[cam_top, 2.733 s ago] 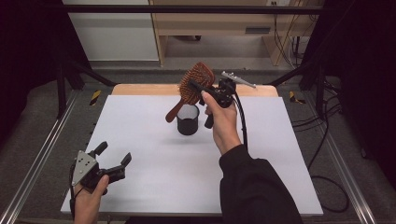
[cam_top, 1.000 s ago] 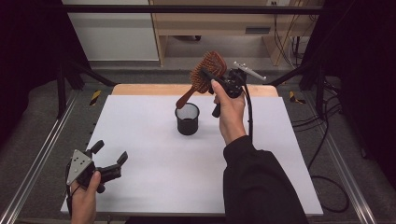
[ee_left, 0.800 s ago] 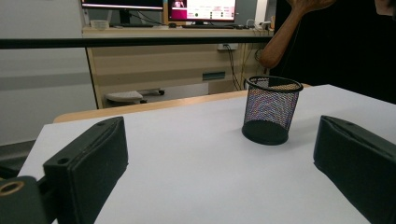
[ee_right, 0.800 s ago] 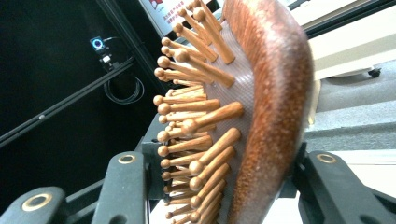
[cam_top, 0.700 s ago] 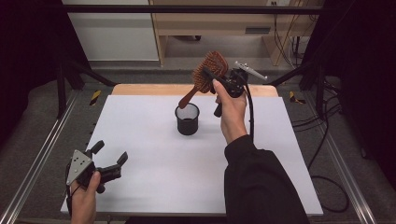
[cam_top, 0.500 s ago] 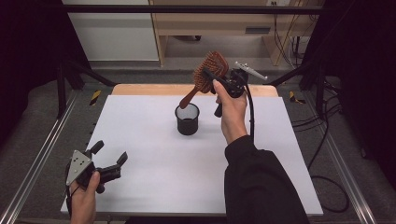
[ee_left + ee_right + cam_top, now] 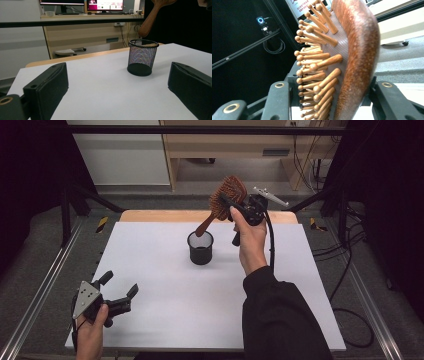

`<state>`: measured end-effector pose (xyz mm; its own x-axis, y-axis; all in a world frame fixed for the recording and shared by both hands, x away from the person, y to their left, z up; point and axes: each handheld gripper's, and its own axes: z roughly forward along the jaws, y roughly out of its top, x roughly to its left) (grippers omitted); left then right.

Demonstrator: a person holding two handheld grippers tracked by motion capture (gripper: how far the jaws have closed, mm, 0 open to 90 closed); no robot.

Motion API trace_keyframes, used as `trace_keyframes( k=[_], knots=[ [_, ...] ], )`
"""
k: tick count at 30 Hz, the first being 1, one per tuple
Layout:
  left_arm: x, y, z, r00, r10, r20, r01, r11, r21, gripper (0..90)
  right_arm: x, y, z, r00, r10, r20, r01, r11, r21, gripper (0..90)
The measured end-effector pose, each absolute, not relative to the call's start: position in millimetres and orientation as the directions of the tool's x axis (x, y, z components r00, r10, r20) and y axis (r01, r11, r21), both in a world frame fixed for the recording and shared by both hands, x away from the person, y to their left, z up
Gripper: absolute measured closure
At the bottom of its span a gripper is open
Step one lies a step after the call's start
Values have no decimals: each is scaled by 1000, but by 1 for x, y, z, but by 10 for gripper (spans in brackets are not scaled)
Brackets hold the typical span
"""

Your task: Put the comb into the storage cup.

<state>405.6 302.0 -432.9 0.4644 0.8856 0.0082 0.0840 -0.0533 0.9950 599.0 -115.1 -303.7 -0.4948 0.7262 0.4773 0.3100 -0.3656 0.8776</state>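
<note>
Halfway there: hairbrush clamped in right gripper, handle tip poised above the mesh cup, not yet in; left gripper idle, spread wide.

Even overhead light on the white table, bright but no glare; surroundings fall dim to black at both sides; soft, short shadow by the mesh cup; high view slightly grainy; hairbrush close-up w/ blurred bkgd; monitors in left gripper view blown out.
</note>
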Motion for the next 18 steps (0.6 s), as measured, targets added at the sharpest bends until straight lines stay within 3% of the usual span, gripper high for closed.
trace_keyframes(
  k=[12, 18],
  knots=[
    [410, 310, -436, 443, 896, -42, 107, -7, 994, 32, 602, -115, -311, -480, 729, 489, 328, -368, 870, 512],
    [407, 307, -433, 456, 890, -15, 88, -28, 996, 31, 604, -113, -317, -466, 746, 476, 337, -349, 875, 512]
  ],
)
